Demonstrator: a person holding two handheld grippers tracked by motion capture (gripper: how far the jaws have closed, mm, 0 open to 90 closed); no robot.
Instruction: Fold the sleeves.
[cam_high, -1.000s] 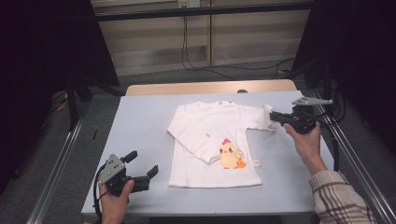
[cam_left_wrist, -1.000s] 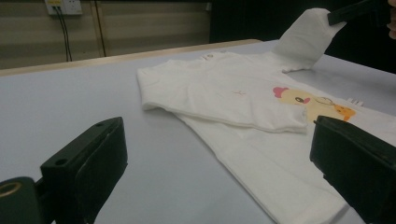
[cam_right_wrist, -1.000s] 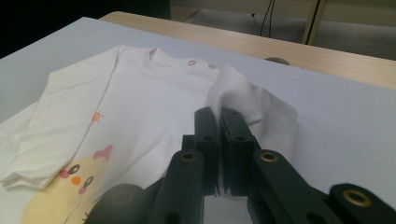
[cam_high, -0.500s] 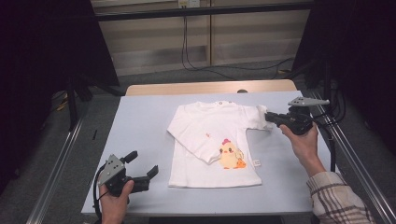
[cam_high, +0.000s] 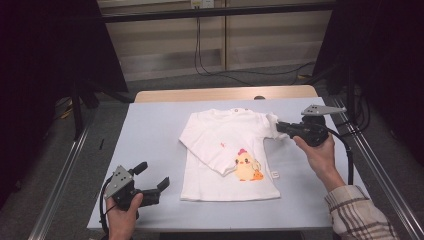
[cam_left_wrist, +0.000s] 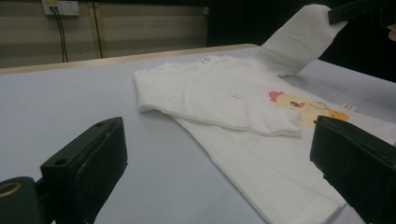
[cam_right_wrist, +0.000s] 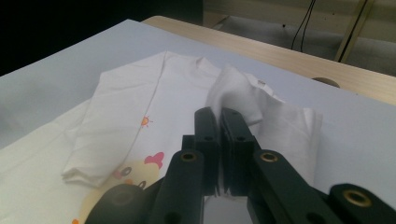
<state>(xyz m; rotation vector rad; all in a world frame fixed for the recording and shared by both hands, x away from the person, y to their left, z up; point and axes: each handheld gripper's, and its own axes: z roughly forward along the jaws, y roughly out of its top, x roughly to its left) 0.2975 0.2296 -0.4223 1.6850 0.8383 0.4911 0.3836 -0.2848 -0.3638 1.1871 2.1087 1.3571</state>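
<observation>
A small white shirt (cam_high: 227, 155) with a yellow chick print lies flat on the pale table (cam_high: 150, 130); its left sleeve is folded across the chest. My right gripper (cam_high: 279, 127) is shut on the right sleeve (cam_left_wrist: 299, 39) and holds it lifted off the table at the shirt's right shoulder. In the right gripper view the jaws pinch the bunched white sleeve cloth (cam_right_wrist: 233, 95) between them. My left gripper (cam_high: 152, 178) rests open near the table's front left corner, apart from the shirt, with bare table between its jaws and the shirt (cam_left_wrist: 224, 93) lying ahead.
A wooden strip (cam_high: 225, 93) runs along the table's far edge. Metal rails (cam_high: 60, 175) flank both sides. Cables (cam_high: 200, 55) hang from a wall socket behind. A person's checked sleeve (cam_high: 360, 215) comes in at the bottom right.
My right gripper has carried the sleeve a little leftward and upward over the shirt. The left gripper has stayed where it was.
</observation>
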